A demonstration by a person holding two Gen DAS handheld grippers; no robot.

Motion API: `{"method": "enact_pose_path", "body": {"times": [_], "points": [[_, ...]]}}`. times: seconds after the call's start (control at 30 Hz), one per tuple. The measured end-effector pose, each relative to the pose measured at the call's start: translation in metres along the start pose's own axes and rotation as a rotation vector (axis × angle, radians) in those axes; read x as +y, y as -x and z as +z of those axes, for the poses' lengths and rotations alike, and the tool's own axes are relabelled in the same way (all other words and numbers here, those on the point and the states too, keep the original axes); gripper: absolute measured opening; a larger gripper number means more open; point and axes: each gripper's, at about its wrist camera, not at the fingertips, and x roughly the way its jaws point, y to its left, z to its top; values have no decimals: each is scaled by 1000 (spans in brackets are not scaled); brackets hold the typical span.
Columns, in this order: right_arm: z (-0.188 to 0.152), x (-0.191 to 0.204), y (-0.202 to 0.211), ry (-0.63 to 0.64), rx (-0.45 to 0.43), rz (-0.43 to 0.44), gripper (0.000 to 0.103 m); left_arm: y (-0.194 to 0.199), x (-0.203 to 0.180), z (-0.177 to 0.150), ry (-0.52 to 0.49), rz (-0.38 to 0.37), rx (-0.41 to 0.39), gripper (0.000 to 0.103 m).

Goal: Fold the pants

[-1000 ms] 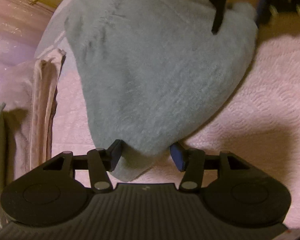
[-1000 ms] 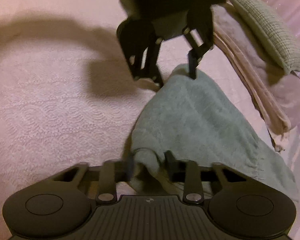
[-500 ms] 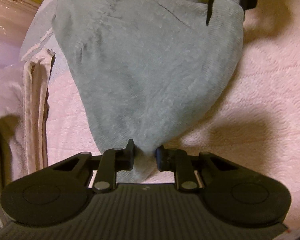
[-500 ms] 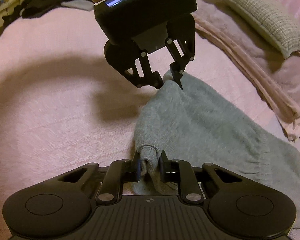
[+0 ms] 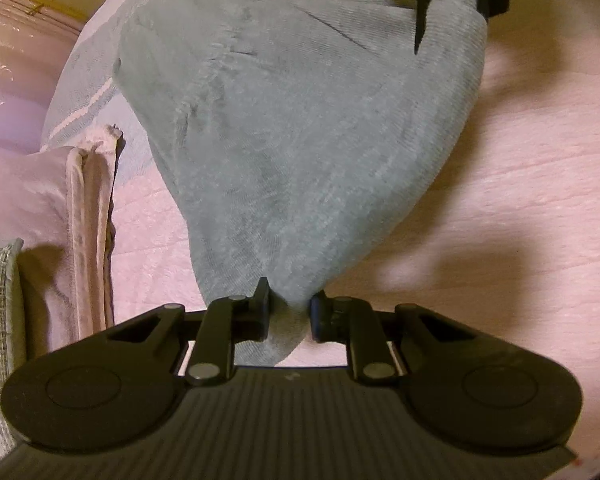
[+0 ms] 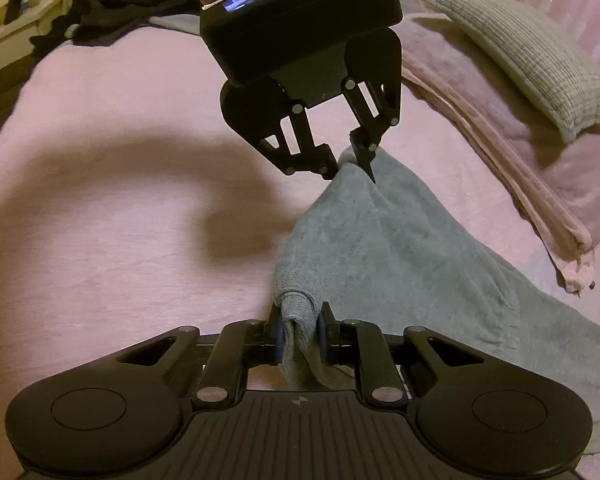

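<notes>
Grey fleecy pants (image 5: 300, 140) hang stretched between both claws: left claw (image 5: 290, 312) and right claw (image 6: 299, 330) each pinch a corner, above the pink quilted bed (image 6: 120, 240).

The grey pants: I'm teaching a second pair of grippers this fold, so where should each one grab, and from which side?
Grip the grey pants at the two corners of the lifted end. The right gripper and left gripper each pinch a bunched corner there, from opposite sides facing each other. The edge hangs taut between them; the rest trails onto the pink bedspread.

tongs: 2 — left tongs (image 5: 290, 312), right tongs (image 6: 299, 334) | pants (image 5: 300, 140): 1 | pillow (image 6: 536, 60): 1 | folded pink blanket (image 6: 496, 152): 1
</notes>
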Motion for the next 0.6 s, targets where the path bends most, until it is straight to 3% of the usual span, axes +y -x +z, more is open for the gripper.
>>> {"method": "enact_pose_path", "body": {"times": [0.27, 0.6], "points": [[-4, 50, 36, 30, -2, 116, 12, 60, -54, 4, 94, -31, 39, 13], [-15, 143, 84, 85, -64, 404, 12, 157, -143, 15, 224, -171, 209, 12]]}}
